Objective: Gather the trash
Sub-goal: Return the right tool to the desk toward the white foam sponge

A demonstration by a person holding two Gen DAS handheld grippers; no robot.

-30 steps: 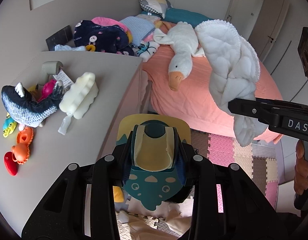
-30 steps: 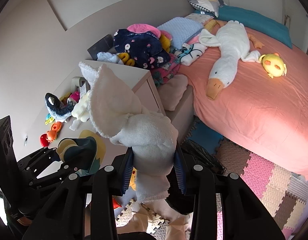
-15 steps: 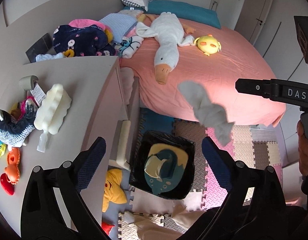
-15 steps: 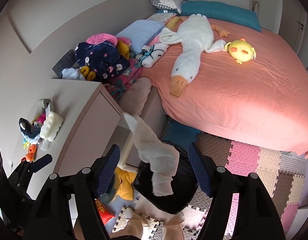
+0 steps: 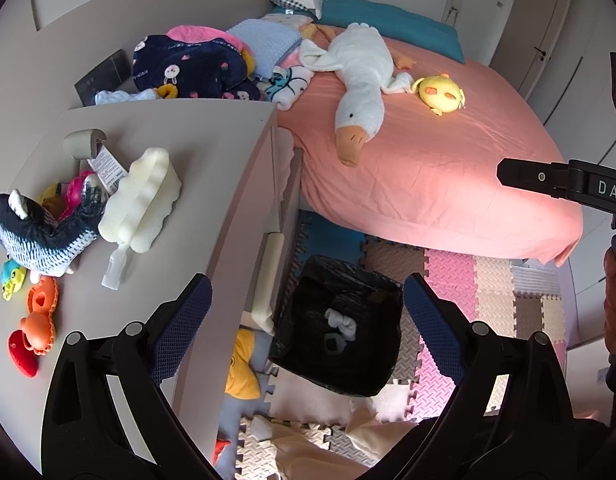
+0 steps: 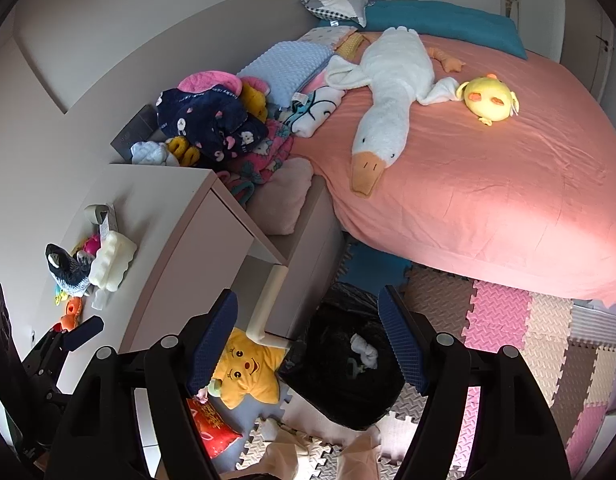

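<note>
A bin lined with a black bag (image 5: 378, 376) stands on the floor between the dresser and the bed; it also shows in the right wrist view (image 6: 340, 404). A crumpled white cloth (image 5: 342, 322) lies inside it, seen also in the right wrist view (image 6: 364, 350), with a dark bib barely visible beside it. My left gripper (image 5: 308, 320) is open and empty above the bin. My right gripper (image 6: 308, 336) is open and empty above the bin too.
A grey dresser top (image 5: 179, 128) holds a white foam piece (image 5: 141, 200), a plush fish (image 5: 39, 232) and small toys. A pink bed (image 5: 428, 168) carries a goose plush (image 5: 358, 76). A yellow star pillow (image 6: 245, 372) and foam mats (image 5: 488, 280) cover the floor.
Both grippers opened. The bib dropped from the left one and the white cloth from the right one; both now lie inside the black bin.
</note>
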